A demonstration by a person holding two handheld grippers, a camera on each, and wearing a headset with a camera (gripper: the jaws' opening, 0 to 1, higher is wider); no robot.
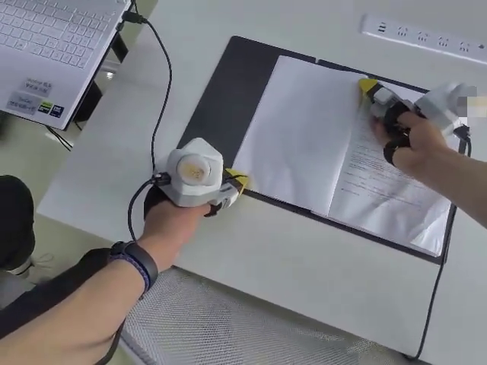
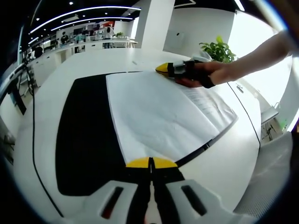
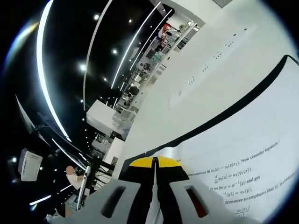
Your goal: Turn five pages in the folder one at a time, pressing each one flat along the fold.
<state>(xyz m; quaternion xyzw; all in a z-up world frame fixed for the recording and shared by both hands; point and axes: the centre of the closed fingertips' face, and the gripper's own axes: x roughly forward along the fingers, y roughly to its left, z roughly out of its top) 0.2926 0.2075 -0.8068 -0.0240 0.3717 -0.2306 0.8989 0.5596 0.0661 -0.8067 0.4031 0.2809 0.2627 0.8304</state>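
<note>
The black folder [image 1: 228,91] lies open on the white table. A blank white page [image 1: 300,137] lies on its left side and a printed page [image 1: 388,190] on its right. My left gripper [image 1: 237,182] is shut, its yellow tips [image 2: 150,162] resting at the folder's near edge by the blank page's lower corner. My right gripper [image 1: 368,87] is shut too. Its tips [image 3: 154,162] touch the top of the pages near the fold, and printed text [image 3: 233,179] runs beside them. The right gripper [image 2: 174,69] also appears at the far edge of the paper in the left gripper view.
A white laptop [image 1: 53,46] sits at the table's far left with a black cable [image 1: 161,99] running toward my left hand. A white power strip [image 1: 426,36] lies beyond the folder. A mesh chair seat [image 1: 228,327] is below the table's near edge.
</note>
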